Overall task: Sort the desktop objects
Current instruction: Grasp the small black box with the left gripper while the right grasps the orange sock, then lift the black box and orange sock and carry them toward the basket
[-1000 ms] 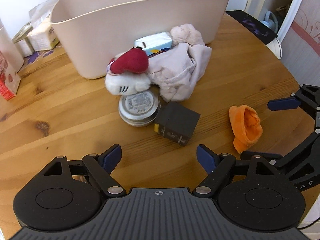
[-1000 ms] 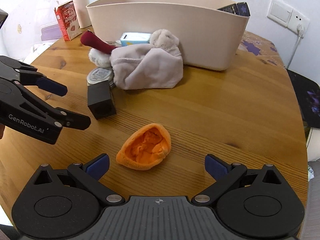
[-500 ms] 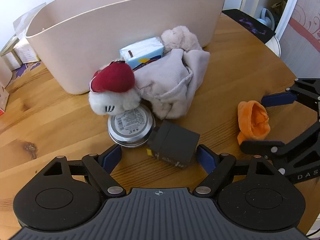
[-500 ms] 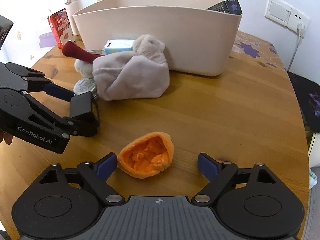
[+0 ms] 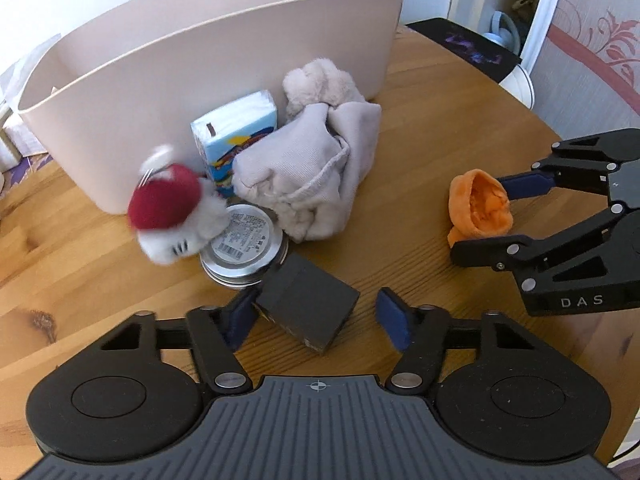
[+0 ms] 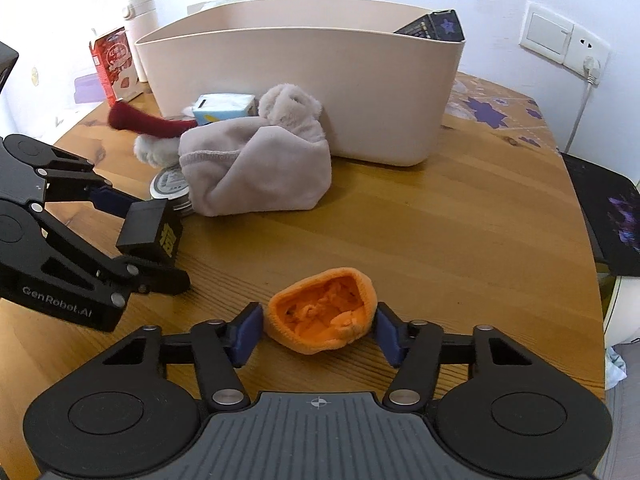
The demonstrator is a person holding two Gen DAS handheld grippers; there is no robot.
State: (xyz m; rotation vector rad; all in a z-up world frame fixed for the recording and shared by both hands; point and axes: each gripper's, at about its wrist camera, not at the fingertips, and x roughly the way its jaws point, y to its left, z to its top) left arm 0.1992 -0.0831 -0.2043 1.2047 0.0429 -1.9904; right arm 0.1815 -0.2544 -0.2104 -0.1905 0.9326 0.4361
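My left gripper is open around a black box on the wooden table; its left pad touches the box, the right pad stands apart. My right gripper is open around an orange knitted cap, pads close on both sides. Both also show in the other view: the left gripper with the box, the right gripper with the cap. A beige bin stands behind.
In front of the bin lie a grey plush cloth, a blue tissue pack, a round tin and a white plush with red hat. A red carton and white bottle stand far left. Table edge runs right.
Both grippers moved forward and down: the left one now straddles the black box, the right one straddles the orange cap. The white plush shifted a little.
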